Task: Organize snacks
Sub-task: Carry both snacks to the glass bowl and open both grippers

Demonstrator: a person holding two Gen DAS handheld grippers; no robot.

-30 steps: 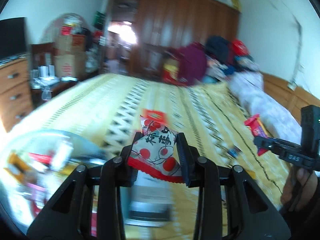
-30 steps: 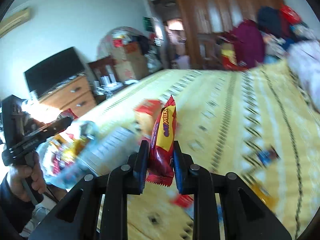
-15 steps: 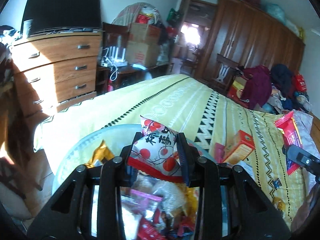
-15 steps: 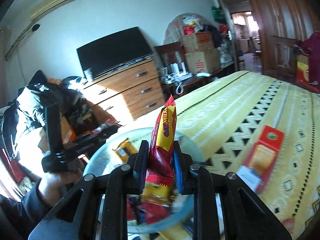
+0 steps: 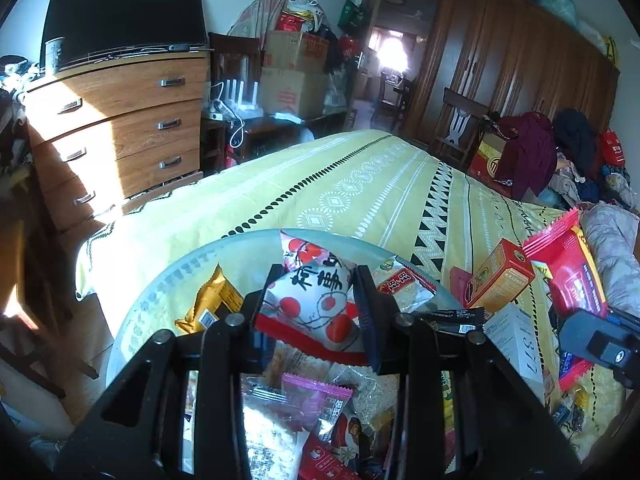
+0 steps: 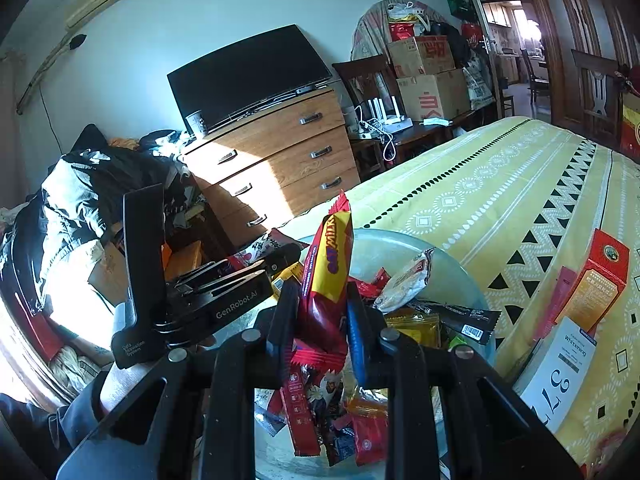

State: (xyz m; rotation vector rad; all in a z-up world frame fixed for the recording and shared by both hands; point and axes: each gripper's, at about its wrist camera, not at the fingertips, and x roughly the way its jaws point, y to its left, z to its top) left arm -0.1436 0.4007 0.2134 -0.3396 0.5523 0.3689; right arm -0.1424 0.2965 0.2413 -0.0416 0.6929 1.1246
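Currently both tongs hover over the snack bowl (image 5: 256, 248) on the bed (image 5: 360, 184): left tongs (image 5: 314, 300) clamp the white-red packet (image 5: 308, 300), right tongs (image 6: 320, 308) clamp the red-yellow bar (image 6: 328, 264), likely positioned for dropping in.

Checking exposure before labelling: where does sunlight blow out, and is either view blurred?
Left wrist view: sharp; sun glares on the brown wooden dresser and the doorway window.
Right wrist view: sharp; white blowout at lower left, beside the black left gripper.
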